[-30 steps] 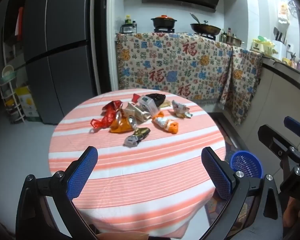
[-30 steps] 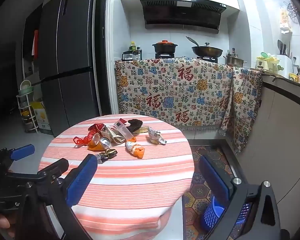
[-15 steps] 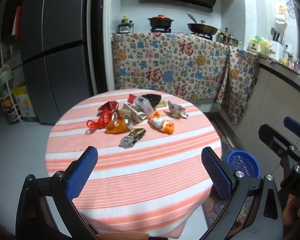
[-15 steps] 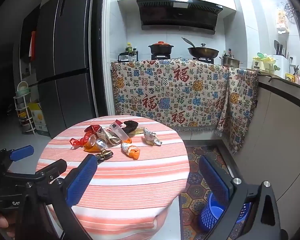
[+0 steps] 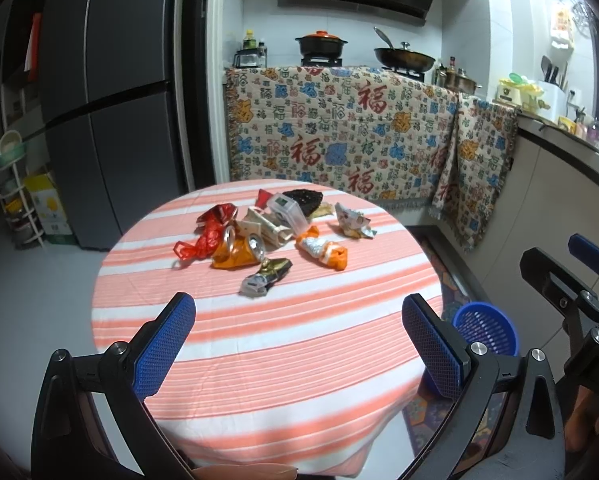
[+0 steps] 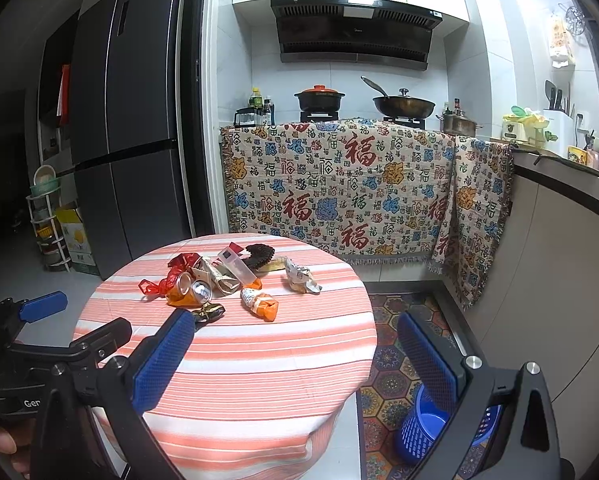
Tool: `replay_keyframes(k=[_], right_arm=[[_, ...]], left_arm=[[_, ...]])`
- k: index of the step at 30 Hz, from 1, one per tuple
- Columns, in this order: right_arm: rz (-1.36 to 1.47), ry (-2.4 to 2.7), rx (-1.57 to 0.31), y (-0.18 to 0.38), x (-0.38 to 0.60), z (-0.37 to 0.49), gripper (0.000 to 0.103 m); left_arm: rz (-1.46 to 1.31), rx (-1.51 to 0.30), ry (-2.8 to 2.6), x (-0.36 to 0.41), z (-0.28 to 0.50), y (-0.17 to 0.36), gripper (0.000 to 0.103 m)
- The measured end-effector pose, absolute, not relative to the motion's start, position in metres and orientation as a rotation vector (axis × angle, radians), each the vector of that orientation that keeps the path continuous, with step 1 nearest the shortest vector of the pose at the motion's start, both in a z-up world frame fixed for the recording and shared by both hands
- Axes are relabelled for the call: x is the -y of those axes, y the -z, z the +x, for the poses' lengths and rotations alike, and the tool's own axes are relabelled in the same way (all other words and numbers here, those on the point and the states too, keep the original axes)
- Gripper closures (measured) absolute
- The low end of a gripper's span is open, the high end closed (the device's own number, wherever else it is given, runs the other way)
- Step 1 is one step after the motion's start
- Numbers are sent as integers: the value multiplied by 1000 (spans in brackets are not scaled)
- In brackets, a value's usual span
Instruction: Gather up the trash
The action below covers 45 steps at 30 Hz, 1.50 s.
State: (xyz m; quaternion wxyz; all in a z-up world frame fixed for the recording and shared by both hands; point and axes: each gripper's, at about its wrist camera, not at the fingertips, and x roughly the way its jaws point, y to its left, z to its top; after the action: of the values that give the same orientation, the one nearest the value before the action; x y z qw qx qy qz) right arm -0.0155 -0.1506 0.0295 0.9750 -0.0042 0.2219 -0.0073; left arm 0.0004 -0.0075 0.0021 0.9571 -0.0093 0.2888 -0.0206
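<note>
A heap of trash lies on the far half of a round table with an orange-striped cloth [image 5: 259, 344]: a crushed orange can [image 5: 237, 250], a red plastic wrapper [image 5: 205, 236], a clear plastic box [image 5: 287, 214], an orange-white packet [image 5: 325, 250], a crumpled foil wrapper [image 5: 353, 220] and a dark wrapper [image 5: 265, 276]. The same heap shows in the right wrist view, with the can [image 6: 189, 292]. My left gripper [image 5: 299, 340] is open and empty, above the near table edge. My right gripper [image 6: 295, 360] is open and empty, further back. A blue mesh bin [image 5: 485, 328] stands on the floor right of the table.
A dark fridge [image 6: 127, 140] stands at the back left, with a wire rack [image 6: 49, 224] beside it. A patterned cloth [image 6: 339, 188] hangs over the stove counter behind the table. A counter [image 6: 559, 240] runs along the right. A patterned mat [image 6: 399, 340] covers the floor.
Both grippers have drawn back and risen a little, so the table and trash look smaller and lower. Both stay open.
</note>
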Motion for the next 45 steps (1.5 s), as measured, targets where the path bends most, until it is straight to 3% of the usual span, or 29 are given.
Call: replay_keyframes(k=[45], right_arm=[[2, 44, -422, -33, 153, -24, 0]], left_arm=[[-24, -572, 48, 12, -6, -8, 0]])
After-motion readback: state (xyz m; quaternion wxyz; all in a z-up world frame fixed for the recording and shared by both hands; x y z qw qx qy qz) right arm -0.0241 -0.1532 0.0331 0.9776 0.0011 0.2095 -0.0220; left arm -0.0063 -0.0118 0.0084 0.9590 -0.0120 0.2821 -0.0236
